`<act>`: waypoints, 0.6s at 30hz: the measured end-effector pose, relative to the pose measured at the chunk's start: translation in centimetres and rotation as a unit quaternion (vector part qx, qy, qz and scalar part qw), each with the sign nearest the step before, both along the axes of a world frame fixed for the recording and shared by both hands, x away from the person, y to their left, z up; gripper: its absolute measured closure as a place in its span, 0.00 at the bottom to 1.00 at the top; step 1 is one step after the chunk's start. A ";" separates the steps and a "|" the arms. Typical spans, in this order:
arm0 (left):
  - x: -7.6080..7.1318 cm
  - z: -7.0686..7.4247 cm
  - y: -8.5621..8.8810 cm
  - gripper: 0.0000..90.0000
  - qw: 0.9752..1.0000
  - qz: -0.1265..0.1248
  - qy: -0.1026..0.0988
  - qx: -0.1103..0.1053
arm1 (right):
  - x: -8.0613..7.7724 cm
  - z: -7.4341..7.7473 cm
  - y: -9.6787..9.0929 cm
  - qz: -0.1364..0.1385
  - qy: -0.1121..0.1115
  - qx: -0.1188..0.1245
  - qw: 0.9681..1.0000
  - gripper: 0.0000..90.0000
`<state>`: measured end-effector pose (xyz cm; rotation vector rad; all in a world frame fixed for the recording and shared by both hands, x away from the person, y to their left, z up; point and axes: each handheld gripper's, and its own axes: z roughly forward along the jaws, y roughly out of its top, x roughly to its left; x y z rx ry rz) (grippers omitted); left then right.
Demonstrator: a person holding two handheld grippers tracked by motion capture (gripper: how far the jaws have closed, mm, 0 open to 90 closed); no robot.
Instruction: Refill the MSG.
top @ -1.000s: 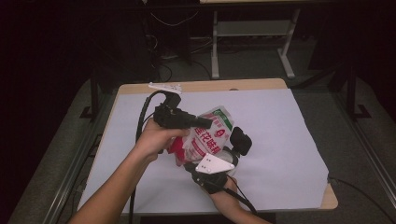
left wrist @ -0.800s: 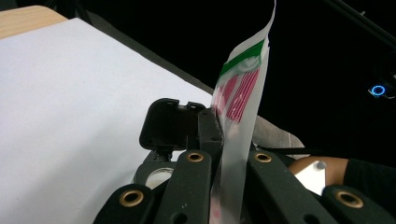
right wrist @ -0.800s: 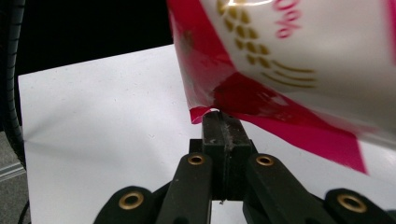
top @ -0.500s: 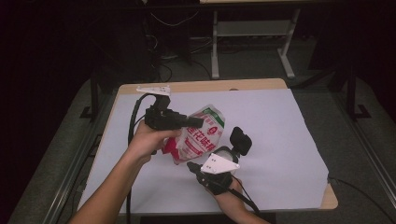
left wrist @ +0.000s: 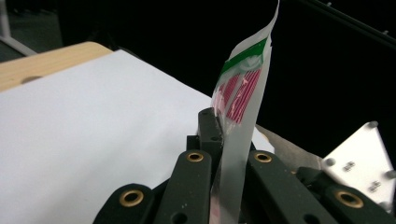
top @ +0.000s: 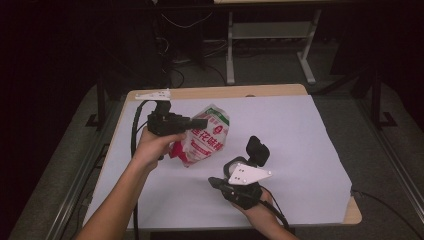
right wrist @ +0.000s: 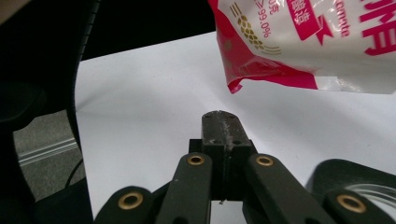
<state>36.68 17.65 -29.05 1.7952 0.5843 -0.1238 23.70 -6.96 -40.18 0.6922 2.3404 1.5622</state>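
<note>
White plastic bag with red and green print [top: 204,137] hangs from my left gripper [top: 202,122], its fingers [left wrist: 211,135] pinching the bag's upper edge; in the left gripper view the thin clear-and-white film [left wrist: 243,93] rises straight up out of the clamp, a green band and red stripes printed on it just above the pinch. In the high view the bag droops below and to the right of that grip, tilted, its lower red corner close over the white sheet that covers the wooden bench [top: 300,145]; I cannot tell whether that corner touches the sheet. My right gripper [top: 258,148] is apart from the bag, lower and to its right, above the sheet, with the grey three-cornered plate [top: 248,174] on its top. Its fingers [right wrist: 221,128] are pressed together with nothing between them. From the right gripper view the bag [right wrist: 317,42] hangs ahead and above the closed fingers, red corner pointing down, clear of their tips. My left hand [top: 150,147] wraps the left gripper's body, and its black cable [top: 134,130] trails down beside my forearm.
</note>
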 end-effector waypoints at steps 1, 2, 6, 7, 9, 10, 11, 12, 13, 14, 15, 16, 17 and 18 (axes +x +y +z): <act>0.2 0.0 0.1 1.00 1.000 0.002 -0.004 0.001 | 0.0 0.1 -0.2 0.003 -0.001 0.000 1.000 1.00; 0.2 0.0 0.1 1.00 1.000 0.002 -0.004 0.001 | 0.0 0.1 -0.2 0.003 -0.001 0.000 1.000 1.00; 0.6 -0.3 0.4 1.00 1.000 0.013 -0.013 0.002 | 0.2 0.5 -1.3 0.005 -0.001 -0.002 1.000 1.00; 0.8 -0.5 0.6 1.00 1.000 0.014 -0.017 0.002 | 0.3 0.7 -2.1 0.006 -0.002 -0.002 1.000 1.00; 1.1 -0.6 0.7 1.00 1.000 0.017 -0.023 0.004 | 0.4 0.9 -3.0 0.007 -0.003 0.001 1.000 1.00; 1.1 -0.6 0.7 1.00 1.000 0.017 -0.023 0.004 | 0.4 1.0 -3.4 0.008 -0.003 0.003 1.000 1.00; 1.2 -0.7 0.8 1.00 0.999 0.019 -0.027 0.004 | 0.3 1.1 -3.9 0.007 -0.006 0.004 1.000 1.00; 1.3 -0.8 0.8 1.00 0.999 0.022 -0.030 0.004 | 0.3 1.1 -3.9 0.007 -0.006 0.004 1.000 1.00; 1.5 -1.0 0.9 1.00 0.999 0.025 -0.030 0.005 | 0.4 1.2 -5.0 0.004 -0.008 0.007 1.000 1.00; 1.6 -1.1 0.9 1.00 0.999 0.025 -0.031 0.005 | 0.4 1.2 -5.0 0.004 -0.008 0.007 1.000 1.00; 1.7 -1.2 0.9 1.00 0.999 0.029 -0.033 0.006 | 0.4 1.2 -6.2 -0.005 -0.012 0.008 1.000 1.00; 2.0 -1.6 0.8 1.00 0.999 0.031 -0.034 0.004 | 0.4 1.2 -6.8 -0.005 -0.012 0.009 1.000 1.00; 2.0 -1.6 0.8 1.00 0.999 0.031 -0.034 0.004 | 0.3 1.2 -7.4 -0.008 -0.015 0.009 1.000 1.00; 2.2 -1.8 0.8 1.00 0.999 0.031 -0.037 0.006 | 0.3 1.2 -7.4 -0.008 -0.015 0.009 1.000 1.00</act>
